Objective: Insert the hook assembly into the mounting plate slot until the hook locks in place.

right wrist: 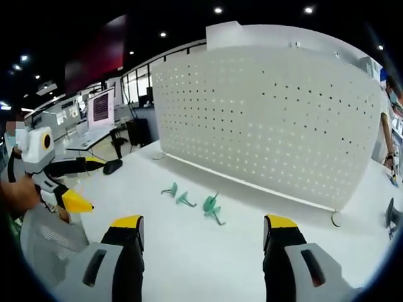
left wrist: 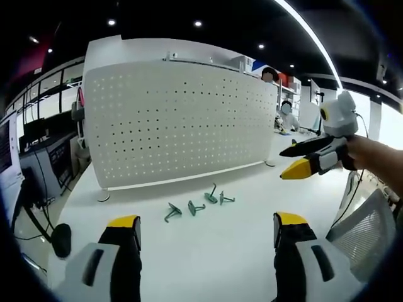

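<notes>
Four hooks (left wrist: 196,206) before upright pegboard (left wrist: 182,119)

- Left gripper (left wrist: 208,229) is rising from the bottom of the view, its yellow-tipped jaws standing wide apart with nothing between them.
- Four green hooks (left wrist: 198,205) are lying loose in a row on the white tabletop (left wrist: 208,258), ahead of the jaws and apart from them.
- White perforated mounting plate (left wrist: 179,123) is standing upright on the tabletop behind the hooks, not touching them.
- Right gripper (left wrist: 296,160) is reaching in from the right, held by a hand (left wrist: 371,157), hovering above the tabletop; its jaws are looking slightly parted and are holding nothing.
- A mesh chair back (left wrist: 365,233) is showing at the lower right.
</notes>
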Tool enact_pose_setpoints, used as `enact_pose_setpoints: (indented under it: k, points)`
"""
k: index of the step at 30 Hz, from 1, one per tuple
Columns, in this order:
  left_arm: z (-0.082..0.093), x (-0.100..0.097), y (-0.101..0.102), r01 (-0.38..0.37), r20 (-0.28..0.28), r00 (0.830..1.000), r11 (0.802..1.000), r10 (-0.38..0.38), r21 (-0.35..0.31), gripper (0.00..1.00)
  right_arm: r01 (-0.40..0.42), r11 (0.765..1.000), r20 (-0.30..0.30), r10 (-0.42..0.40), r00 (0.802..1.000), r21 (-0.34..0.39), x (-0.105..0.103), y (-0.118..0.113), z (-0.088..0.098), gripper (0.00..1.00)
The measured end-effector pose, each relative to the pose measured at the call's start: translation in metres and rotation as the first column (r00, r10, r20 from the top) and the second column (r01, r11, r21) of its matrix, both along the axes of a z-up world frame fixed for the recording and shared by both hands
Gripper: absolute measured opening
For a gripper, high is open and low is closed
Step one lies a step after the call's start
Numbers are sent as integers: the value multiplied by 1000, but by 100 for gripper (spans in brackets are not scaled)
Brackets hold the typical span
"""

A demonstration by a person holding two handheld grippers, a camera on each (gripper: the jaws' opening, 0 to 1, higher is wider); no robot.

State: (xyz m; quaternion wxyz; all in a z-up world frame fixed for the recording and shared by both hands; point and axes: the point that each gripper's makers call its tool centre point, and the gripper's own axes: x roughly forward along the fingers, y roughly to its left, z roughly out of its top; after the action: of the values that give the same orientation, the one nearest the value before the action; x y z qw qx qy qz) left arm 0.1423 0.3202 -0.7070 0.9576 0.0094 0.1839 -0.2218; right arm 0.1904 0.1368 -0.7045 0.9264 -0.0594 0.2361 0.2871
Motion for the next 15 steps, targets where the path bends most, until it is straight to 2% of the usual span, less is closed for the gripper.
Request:
enact_pose_setpoints:
  k: [15]
  points:
    - [-2, 0, -1, 4, 2, 1000, 1000, -4, 10, 89, -10, 1000, -37, 10, 999, -9, 14, 4, -12, 73]
